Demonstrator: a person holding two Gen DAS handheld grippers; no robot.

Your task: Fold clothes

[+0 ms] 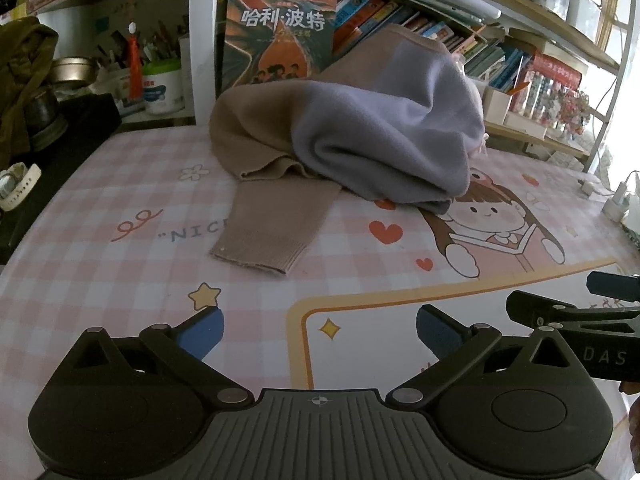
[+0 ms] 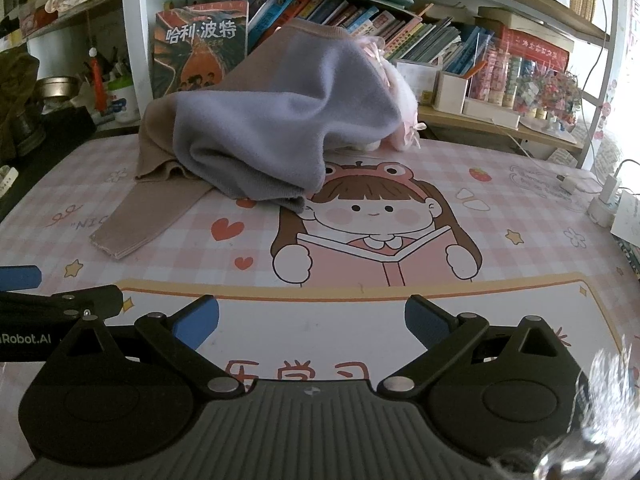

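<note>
**Hovering over the mat, both claws wide and empty**

Covering the desk I see a pink checked mat [image 2: 520, 216] with a cartoon girl reading; behind it stands the bookshelf [image 2: 400, 28]; on the far part of the mat lies the sweater [image 1: 360, 120], beige outside and lilac inside, heaped and unfolded, one sleeve [image 1: 272, 228] stretched flat toward me; my left gripper [image 1: 320, 330] is spread wide, holding nothing; my right gripper [image 2: 312, 320] also is wide and empty; both are well apart from the sweater.
</note>
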